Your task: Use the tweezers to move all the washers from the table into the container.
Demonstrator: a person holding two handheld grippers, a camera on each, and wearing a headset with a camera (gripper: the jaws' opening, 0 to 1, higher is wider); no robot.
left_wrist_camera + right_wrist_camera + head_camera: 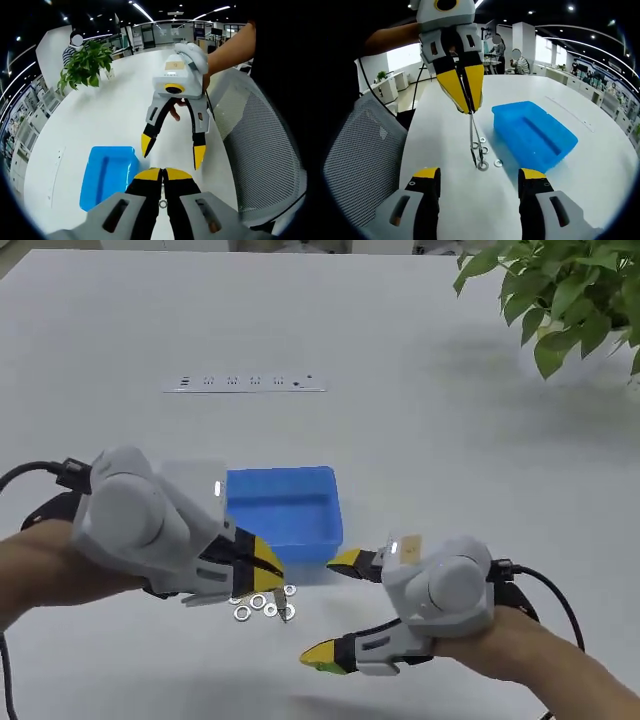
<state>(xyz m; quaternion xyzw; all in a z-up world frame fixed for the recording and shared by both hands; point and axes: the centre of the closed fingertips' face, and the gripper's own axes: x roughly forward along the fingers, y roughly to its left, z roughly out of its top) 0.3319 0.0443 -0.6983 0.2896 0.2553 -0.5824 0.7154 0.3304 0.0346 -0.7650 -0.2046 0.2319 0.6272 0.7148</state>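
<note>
Several small metal washers (262, 605) lie in a cluster on the white table, just in front of the blue container (285, 508). My left gripper (265, 562) is shut on thin metal tweezers (472, 134), which point down into the cluster. Their tips touch or sit right beside one washer (482, 165); whether they pinch it is too small to tell. My right gripper (330, 608) is open with nothing between its jaws, a little to the right of the washers. The container (535, 131) looks to have nothing in it.
A white power strip (245, 383) lies further back on the table. A potted plant (560, 290) stands at the far right corner. A mesh chair (260, 150) is by the table's near edge. People sit in the distant office background.
</note>
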